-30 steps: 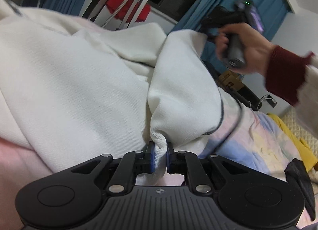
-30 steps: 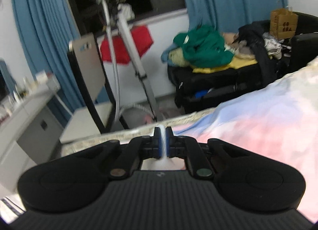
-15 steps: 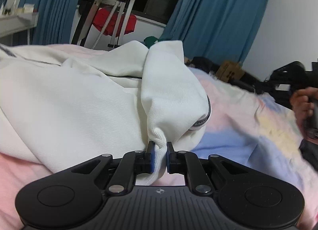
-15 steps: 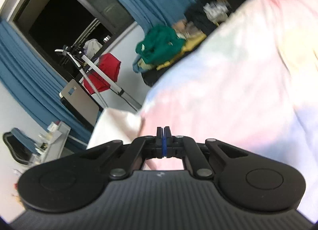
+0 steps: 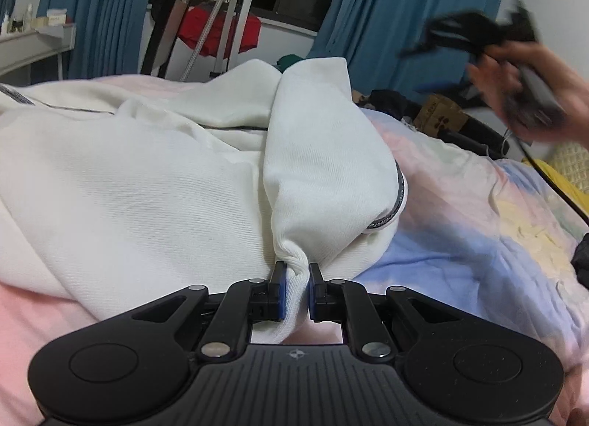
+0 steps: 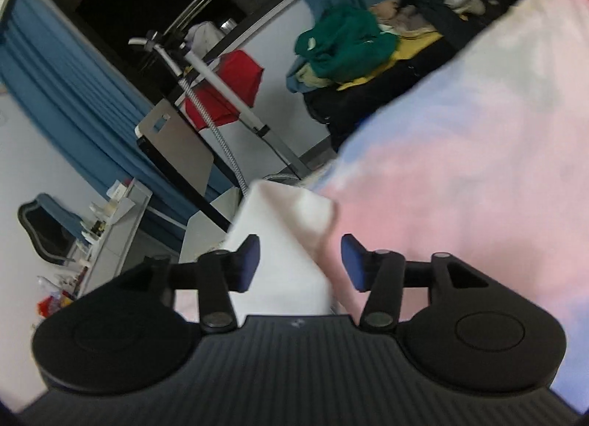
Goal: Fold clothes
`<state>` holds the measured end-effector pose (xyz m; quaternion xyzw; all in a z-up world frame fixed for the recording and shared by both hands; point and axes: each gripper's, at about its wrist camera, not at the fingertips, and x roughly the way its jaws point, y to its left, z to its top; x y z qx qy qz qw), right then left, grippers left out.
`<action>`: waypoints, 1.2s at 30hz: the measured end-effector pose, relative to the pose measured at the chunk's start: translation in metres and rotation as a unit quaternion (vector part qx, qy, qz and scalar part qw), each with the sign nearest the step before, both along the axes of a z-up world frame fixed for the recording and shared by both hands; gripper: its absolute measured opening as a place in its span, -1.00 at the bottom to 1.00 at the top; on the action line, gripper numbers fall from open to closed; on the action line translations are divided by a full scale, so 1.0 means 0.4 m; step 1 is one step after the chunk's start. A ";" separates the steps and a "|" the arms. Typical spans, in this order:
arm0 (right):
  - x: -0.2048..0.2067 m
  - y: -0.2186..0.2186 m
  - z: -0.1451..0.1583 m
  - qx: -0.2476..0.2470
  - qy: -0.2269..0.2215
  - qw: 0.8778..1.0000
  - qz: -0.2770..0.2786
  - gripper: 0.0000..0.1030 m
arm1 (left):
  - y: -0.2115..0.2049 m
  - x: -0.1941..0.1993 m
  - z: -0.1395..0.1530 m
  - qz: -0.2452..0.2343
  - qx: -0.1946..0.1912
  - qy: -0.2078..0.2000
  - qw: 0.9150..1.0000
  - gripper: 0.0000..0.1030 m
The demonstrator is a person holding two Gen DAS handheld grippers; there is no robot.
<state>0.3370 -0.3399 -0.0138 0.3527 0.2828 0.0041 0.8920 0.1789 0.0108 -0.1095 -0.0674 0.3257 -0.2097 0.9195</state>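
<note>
Since half a second ago the right tool [image 6: 299, 266] has gone from pressed shut to standing wide, and a corner of the white garment [image 5: 147, 205] now lies between its spread pads without either one touching it. Over the same stretch the left tool [image 5: 293, 291] has kept its narrow pinch on a bunched ribbed hem of the same garment, and in its view the right hand [image 5: 530, 94] has swung from low at the right edge to high above the bed [image 5: 478, 212], blurred with motion.

Ahead of the left tool the garment spreads in a loose heap, with a grey-trimmed fold rising just beyond the pinch and curling over to the right. By my reading the step in hand is a second grasp: one edge is secured and the right tool is lining up on the far corner so the cloth can be lifted and laid over itself. That next move calls for closing on the corner squarely, since the fabric sits off-centre toward the left pad.

To the right of both tools the bedspread lies bare, which gives room to pull the garment flat. Beyond the right tool the bed's edge drops away toward a rack [image 6: 221, 94] and a heap of clothes [image 6: 346, 46], so reach forward is limited.
</note>
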 end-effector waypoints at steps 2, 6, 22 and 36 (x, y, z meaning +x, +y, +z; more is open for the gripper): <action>0.079 0.036 0.003 -0.007 0.005 1.000 0.000 0.03 | 0.004 0.011 -0.015 -0.007 -0.005 0.002 1.000 -0.77; 0.232 0.100 -0.010 -0.047 0.018 0.999 -0.016 0.01 | 0.013 0.040 -0.044 -0.013 -0.035 0.009 0.999 -0.76; 0.312 0.111 -0.006 -0.137 0.049 0.989 -0.027 -0.84 | 0.025 0.059 -0.052 -0.018 -0.076 -0.001 0.997 -0.77; -0.295 -0.231 -0.092 0.022 -0.025 0.984 -0.176 -0.85 | -0.006 -0.039 0.035 -0.055 -0.014 -0.077 0.995 -0.78</action>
